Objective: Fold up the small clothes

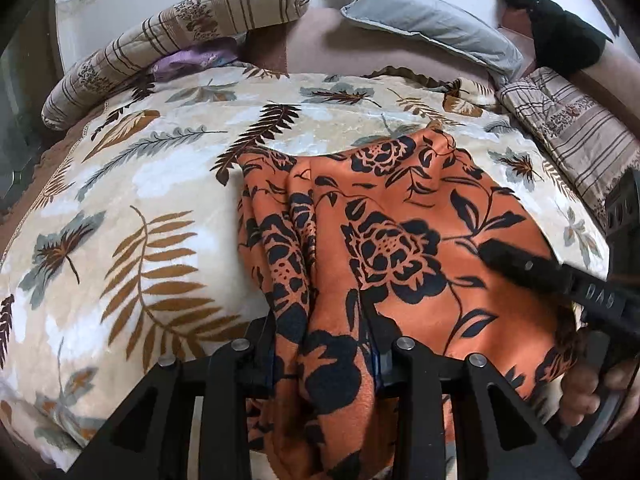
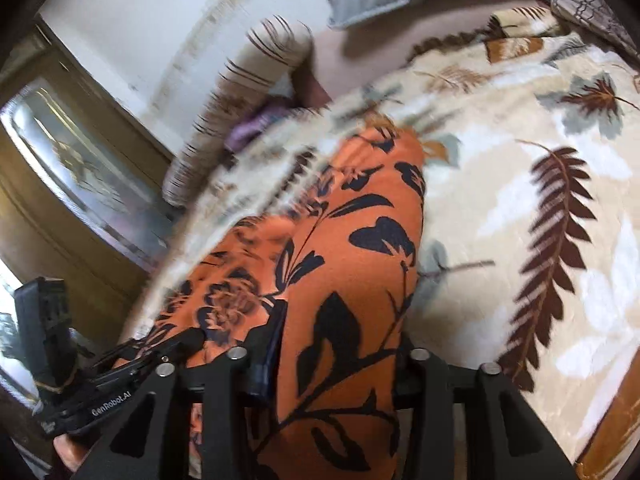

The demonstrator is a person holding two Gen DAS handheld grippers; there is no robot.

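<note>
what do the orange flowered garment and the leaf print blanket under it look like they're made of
Orange garment: thin, drapey, matte printed fabric, maybe a soft knit; it hangs in loose folds. Leaf-print blanket: probably plush fleece; its surface looks fuzzy with a faint embossed sheen.

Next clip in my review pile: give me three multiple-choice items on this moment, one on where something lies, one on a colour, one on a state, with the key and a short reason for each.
1. Where does the grey pillow lie?
A. At the far end of the bed, beyond the leaf-print blanket
B. On top of the garment
C. On the floor

2. What colours is the garment being folded?
A. Plain white
B. Orange with a black flower print
C. Blue stripes

3. What is the left gripper doing?
A. Hanging open above the blanket
B. Gripping the pillow
C. Shut on the garment

Key: 1 A, the pillow sits past the blanket's far edge by the wall. 2 B, orange cloth with black flowers shows in both views. 3 C, cloth is pinched between its jaws; the right gripper holds it likewise.
</note>
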